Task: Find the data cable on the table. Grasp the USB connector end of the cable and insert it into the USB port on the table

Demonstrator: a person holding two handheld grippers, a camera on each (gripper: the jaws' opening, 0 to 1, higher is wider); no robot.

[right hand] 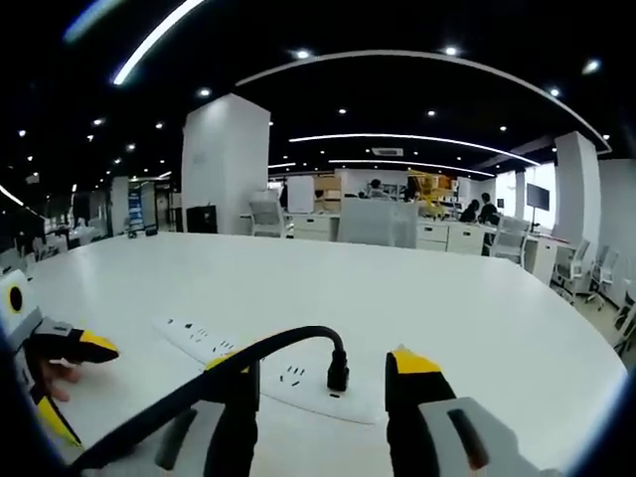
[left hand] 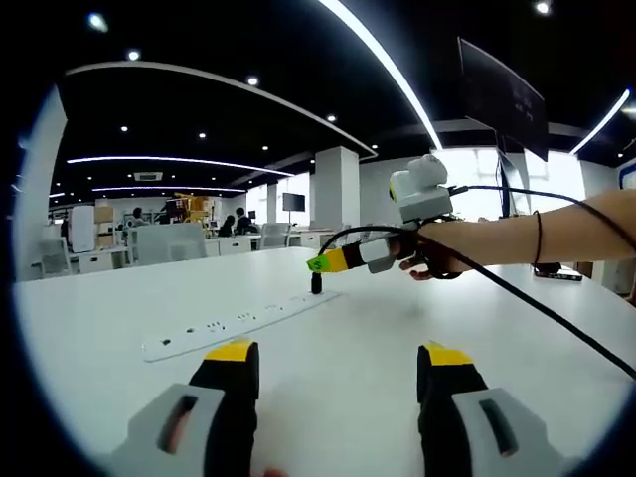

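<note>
Connector (right hand: pixel 338 376) of the black data cable (right hand: pixel 268 346) stood upright on the white power strip (right hand: pixel 199 340), just ahead of my right gripper (right hand: pixel 320 360), between its spread, empty jaws. My left gripper (left hand: pixel 338 358) hung released, well short of the strip. The left gripper view showed me a hand (left hand: pixel 437 260) holding the right gripper above the plug. The right gripper view showed the cable arching in from lower left.

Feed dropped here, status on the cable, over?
Left tongs open, empty. Right tongs open, astride black cable connector, upright in long white power strip. No obstruction seen.
</note>
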